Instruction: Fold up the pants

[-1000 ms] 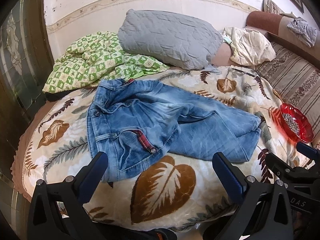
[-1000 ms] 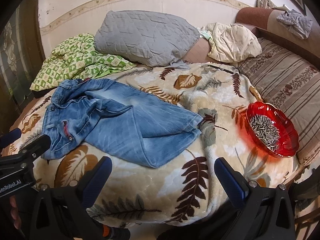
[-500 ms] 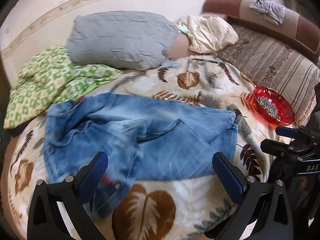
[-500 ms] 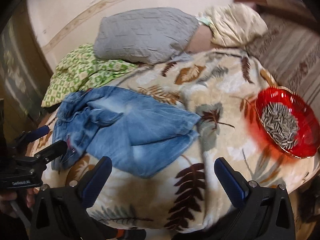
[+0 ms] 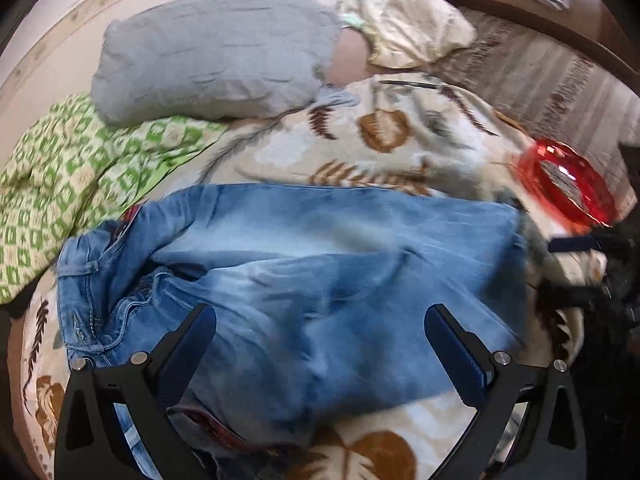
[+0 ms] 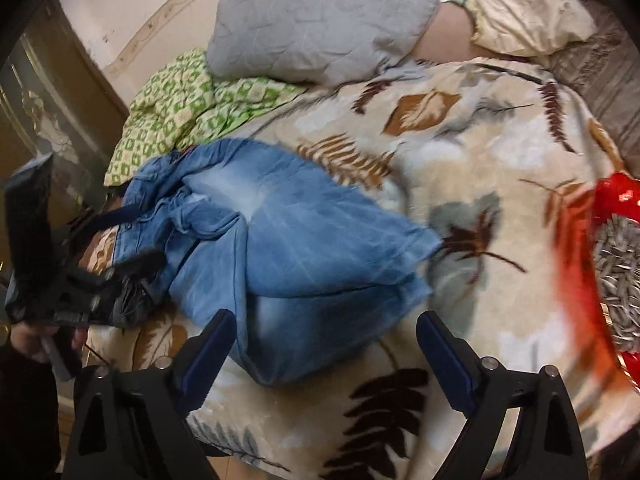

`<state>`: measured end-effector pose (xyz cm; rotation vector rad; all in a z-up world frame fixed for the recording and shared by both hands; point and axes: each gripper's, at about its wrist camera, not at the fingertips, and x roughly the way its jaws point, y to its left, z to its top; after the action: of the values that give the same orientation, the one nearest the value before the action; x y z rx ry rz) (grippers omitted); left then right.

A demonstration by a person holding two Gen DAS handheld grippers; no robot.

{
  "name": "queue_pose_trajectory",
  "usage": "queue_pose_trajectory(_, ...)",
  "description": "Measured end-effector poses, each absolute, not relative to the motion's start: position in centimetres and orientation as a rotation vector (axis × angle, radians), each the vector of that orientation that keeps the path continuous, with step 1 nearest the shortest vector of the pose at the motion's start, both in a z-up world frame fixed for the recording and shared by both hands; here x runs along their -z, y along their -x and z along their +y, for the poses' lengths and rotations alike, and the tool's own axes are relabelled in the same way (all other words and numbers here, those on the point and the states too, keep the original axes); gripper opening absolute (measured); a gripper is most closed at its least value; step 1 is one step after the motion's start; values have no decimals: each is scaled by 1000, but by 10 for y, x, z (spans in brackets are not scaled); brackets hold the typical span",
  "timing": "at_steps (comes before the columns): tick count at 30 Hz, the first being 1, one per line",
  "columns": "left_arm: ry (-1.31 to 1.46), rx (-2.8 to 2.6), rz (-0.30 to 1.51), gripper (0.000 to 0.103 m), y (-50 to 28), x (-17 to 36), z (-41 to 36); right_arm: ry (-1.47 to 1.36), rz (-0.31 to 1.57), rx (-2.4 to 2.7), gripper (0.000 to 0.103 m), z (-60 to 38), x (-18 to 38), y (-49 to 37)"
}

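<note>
Light blue jeans [image 5: 320,264] lie rumpled across a leaf-patterned blanket [image 5: 400,148], waistband to the left, leg ends to the right. My left gripper [image 5: 320,328] hangs open just above the jeans' middle, nothing between its pads. In the right wrist view the jeans [image 6: 304,248] look folded over, hem end nearest. My right gripper [image 6: 326,320] is over that end, its jaws closing slowly but still wide, with the cloth below them and the pads not touching it. The left gripper [image 6: 148,234] shows by the waistband, and the right gripper [image 5: 546,268] shows by the leg ends.
A red glass bowl [image 6: 612,264] of sunflower seeds sits on the blanket to the right of the jeans. Behind them lie a grey pillow [image 5: 216,52], a green checked cloth [image 5: 80,176] and a cream cloth [image 5: 404,28]. A striped cushion [image 5: 552,80] is at the back right.
Both grippers have come down and forward, so the jeans now fill the lower part of both views. The left gripper has swung right, from the waistband side to the jeans' middle.
</note>
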<state>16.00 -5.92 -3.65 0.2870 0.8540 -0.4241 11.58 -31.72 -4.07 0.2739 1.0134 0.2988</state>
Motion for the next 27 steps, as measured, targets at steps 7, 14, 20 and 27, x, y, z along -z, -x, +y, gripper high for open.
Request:
queue_pose_trajectory(7, -252, 424, 845, 103, -180, 44, -66, -399, 1077, -253, 93, -325, 75, -129)
queue_pose_trajectory(14, -320, 676, 809, 103, -164, 30, -111, -579, 1067, -259, 92, -335, 90, -135)
queue_pose_trajectory(20, -413, 779, 882, 103, -189, 30, -161, -599, 1060, -248, 90, -336, 89, -135)
queue_pose_trajectory(27, -474, 929, 1016, 103, -224, 37, -205, -594, 1013, -238, 86, -340, 90, -115)
